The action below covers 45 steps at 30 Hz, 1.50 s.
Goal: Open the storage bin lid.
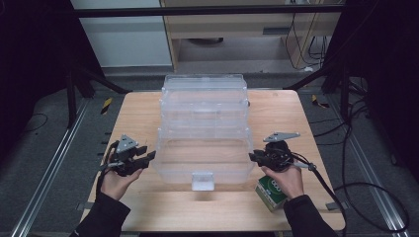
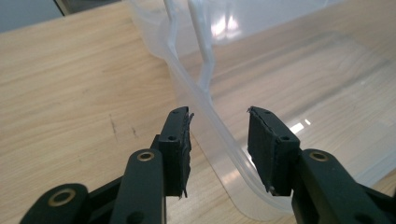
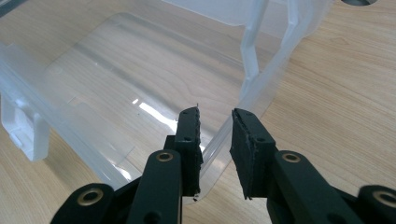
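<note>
A clear plastic storage box (image 1: 205, 148) stands in the middle of the wooden table (image 1: 143, 113), nothing inside it. My left gripper (image 1: 149, 156) is at its left front corner. In the left gripper view the jaws (image 2: 218, 109) stand open astride the box's curved rim (image 2: 205, 91), one pad inside and one outside, with gaps on both sides. My right gripper (image 1: 253, 157) is at the right front corner. In the right gripper view its jaws (image 3: 215, 112) are close together with the rim (image 3: 261, 79) pinched between them.
The box's clear lid (image 1: 205, 91) stands open at the back. A white latch (image 1: 202, 180) sits on the front wall. A green and white carton (image 1: 271, 193) lies on the table under the right hand. Cables (image 1: 356, 187) trail off to the right.
</note>
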### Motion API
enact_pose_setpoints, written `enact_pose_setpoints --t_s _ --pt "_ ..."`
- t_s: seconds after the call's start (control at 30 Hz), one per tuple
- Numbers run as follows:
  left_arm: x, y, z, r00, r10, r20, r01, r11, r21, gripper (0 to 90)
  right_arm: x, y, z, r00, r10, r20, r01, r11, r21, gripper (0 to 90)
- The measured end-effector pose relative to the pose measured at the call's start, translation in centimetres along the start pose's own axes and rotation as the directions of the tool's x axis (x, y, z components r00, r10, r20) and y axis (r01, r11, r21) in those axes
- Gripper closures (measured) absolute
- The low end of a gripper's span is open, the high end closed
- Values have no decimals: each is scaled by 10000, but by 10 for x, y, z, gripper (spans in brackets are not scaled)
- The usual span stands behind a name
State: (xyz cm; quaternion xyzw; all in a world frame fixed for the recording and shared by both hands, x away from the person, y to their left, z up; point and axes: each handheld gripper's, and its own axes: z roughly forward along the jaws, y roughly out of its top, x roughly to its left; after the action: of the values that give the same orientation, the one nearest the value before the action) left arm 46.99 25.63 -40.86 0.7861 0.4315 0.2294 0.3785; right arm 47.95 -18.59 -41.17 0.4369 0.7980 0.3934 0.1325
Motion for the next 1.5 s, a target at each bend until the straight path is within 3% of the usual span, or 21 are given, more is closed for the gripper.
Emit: enact_pose_setpoints --t_s 0.33,0.53,0.77,0.9,1.07,1.3,1.37,1.5 --pt "-3 -2 10 9994 -31 342 21 9996 290 662 1 0 0 10000 80 36 -80 10000 20 730" --pt "-3 -2 11 9995 42 323 -53 9995 315 685 7 3 0 9990 -299 327 293 9994 200 734" --pt "2 1 -1 10000 8 88 -8 10000 -85 639 5 4 -1 9995 -191 244 188 9998 109 744" --pt "9 2 -11 9999 -9 -170 1 9987 -507 580 2 7 -10 9994 -176 294 178 9998 -78 715" --pt "24 -1 -16 9982 -264 -532 228 9975 -670 502 -1 10 -25 9992 -169 365 179 9995 -266 664" --pt "46 -13 -13 9938 -671 -886 628 9968 -501 447 -6 10 -43 9964 -282 800 241 9984 513 526" --pt "52 -17 -13 9911 -978 -903 932 9942 -536 436 -6 8 -46 9953 -324 913 276 9982 530 488" --pt "58 -21 -11 9889 -1059 -1046 1012 9937 -488 421 -6 8 -48 9946 -300 996 232 9973 690 413"
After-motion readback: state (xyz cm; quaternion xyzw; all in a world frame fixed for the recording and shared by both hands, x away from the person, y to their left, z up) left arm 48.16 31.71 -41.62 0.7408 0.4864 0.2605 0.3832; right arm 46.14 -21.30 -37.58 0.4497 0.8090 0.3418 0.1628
